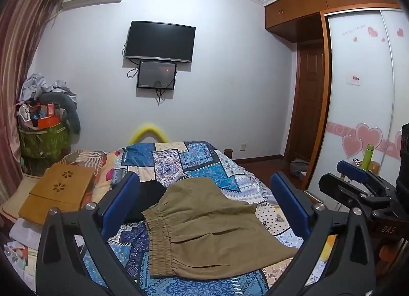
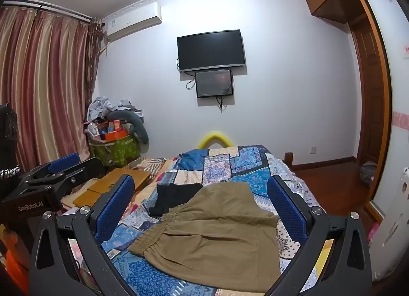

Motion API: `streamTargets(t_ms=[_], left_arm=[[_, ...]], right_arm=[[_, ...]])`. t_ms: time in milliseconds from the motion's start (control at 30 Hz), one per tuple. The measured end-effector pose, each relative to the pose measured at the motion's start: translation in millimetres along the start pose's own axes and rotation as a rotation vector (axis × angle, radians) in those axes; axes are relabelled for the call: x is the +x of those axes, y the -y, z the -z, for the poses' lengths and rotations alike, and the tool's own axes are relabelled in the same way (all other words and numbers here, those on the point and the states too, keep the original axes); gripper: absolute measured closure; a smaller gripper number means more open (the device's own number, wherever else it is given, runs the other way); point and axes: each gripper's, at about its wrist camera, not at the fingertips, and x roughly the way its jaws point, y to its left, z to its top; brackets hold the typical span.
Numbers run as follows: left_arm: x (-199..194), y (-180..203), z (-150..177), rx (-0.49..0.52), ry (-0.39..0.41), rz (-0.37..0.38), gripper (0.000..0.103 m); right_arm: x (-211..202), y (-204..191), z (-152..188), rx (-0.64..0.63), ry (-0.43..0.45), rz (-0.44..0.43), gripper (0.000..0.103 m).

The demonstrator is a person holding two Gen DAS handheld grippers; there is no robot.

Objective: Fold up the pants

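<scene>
The khaki pants point(image 1: 209, 229) lie on a blue patchwork quilt point(image 1: 194, 160) at the near end of the bed, elastic waistband to the left, legs running to the right. A black garment point(image 1: 148, 198) lies just beyond the waistband, partly under the pants.

The left gripper point(image 1: 204, 206) hovers over the pants with its 2 blue-padded jaws wide apart, nothing between the pads. The right gripper point(image 2: 202, 209) hovers the same way, jaws spread wide and empty.

Readable writing: "GenRobot.AI" on the body of the left gripper in the right wrist view, and "DAS" on the right gripper point(image 1: 358, 188) in the left wrist view. Faint pink lettering on the wardrobe door point(image 1: 358, 91) is too small to read.

A dark TV point(image 1: 161, 41) hangs on the far wall above a smaller screen point(image 1: 156, 74). A wooden lap desk point(image 1: 56, 191) sits at the left.
</scene>
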Motion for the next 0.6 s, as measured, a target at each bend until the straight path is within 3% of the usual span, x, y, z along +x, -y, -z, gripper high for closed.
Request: streamTargets(t_ms=[600], left_arm=[[-4, 15, -2, 0.056, 0.013, -0.017, 0.000]], right_arm=[[1, 0, 0, 0.004, -0.005, 0.001, 0.000]])
